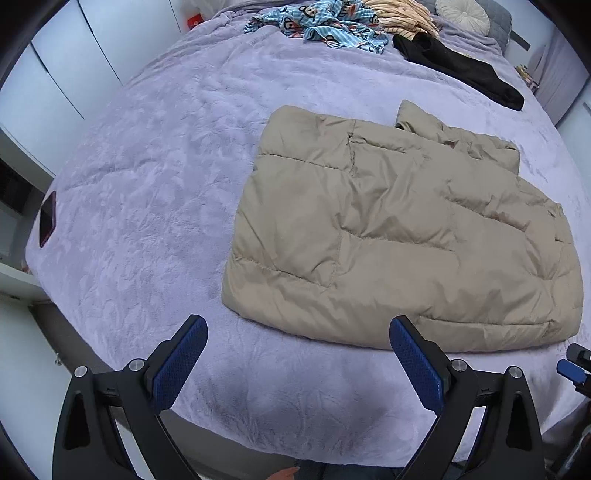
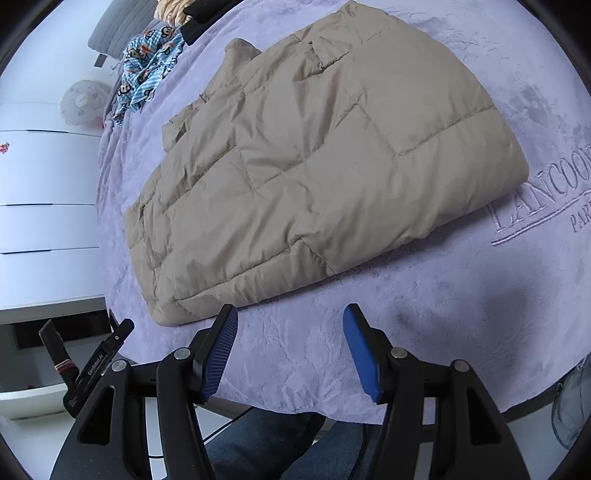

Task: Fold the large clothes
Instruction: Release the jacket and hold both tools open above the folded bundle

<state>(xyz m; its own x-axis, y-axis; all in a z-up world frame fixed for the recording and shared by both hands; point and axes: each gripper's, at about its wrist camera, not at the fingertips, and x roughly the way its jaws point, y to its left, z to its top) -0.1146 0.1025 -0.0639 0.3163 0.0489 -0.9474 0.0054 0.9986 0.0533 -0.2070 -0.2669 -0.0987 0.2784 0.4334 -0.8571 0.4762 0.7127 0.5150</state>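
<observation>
right wrist view catches stitched lettering on the lilac blanket [image 2: 424,332]: "lancoo" over "par", both cut off at the edge. a tan puffer jacket [image 2: 314,166] lies folded flat on it, just beyond the right gripper [image 2: 290,332], whose blue-padded jaws stand spread and empty. the left gripper [image 1: 297,343] hangs wide apart too, near the jacket's hem. at the far end sit monkey-print cloth [image 1: 332,26], a black garment [image 1: 461,70] and what may be a phone [image 1: 48,219] by the edge.
</observation>
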